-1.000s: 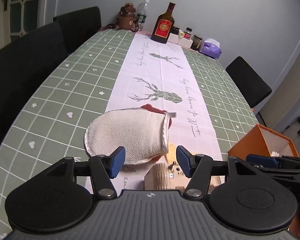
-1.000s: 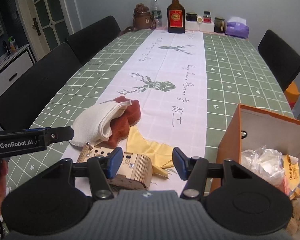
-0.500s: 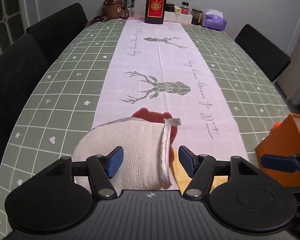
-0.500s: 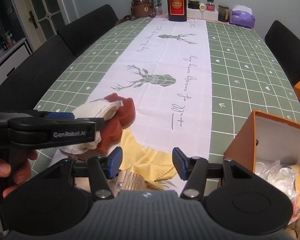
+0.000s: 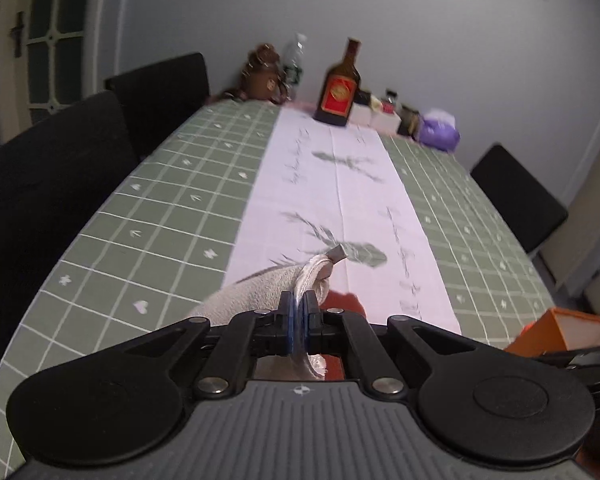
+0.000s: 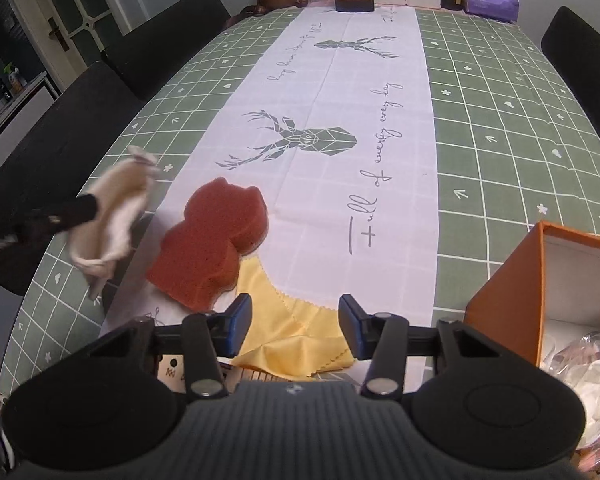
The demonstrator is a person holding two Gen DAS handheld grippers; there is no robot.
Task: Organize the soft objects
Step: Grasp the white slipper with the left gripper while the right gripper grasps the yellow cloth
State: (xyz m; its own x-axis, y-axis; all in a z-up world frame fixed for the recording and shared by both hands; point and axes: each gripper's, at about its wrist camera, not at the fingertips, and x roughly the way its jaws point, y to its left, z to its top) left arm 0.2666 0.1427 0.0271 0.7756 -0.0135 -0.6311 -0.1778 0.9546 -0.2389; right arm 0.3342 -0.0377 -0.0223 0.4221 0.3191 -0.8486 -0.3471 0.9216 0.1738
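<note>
Cream mitt point(image 6: 115, 216), one, is pinched at its hem by the left gripper point(image 5: 298, 320) and held off the table. One red sponge point(image 6: 211, 248) and one yellow cloth point(image 6: 287, 328) are left on the runner. Right gripper point(image 6: 295, 326) is spread, hovering over the cloth beside one orange box point(image 6: 508, 292).

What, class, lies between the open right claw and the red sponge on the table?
Nothing visible blocks it. The right claw hangs open over the yellow cloth, and the red sponge lies just ahead to its left, uncovered; the cream mitt is held clear in the left claw.
</note>
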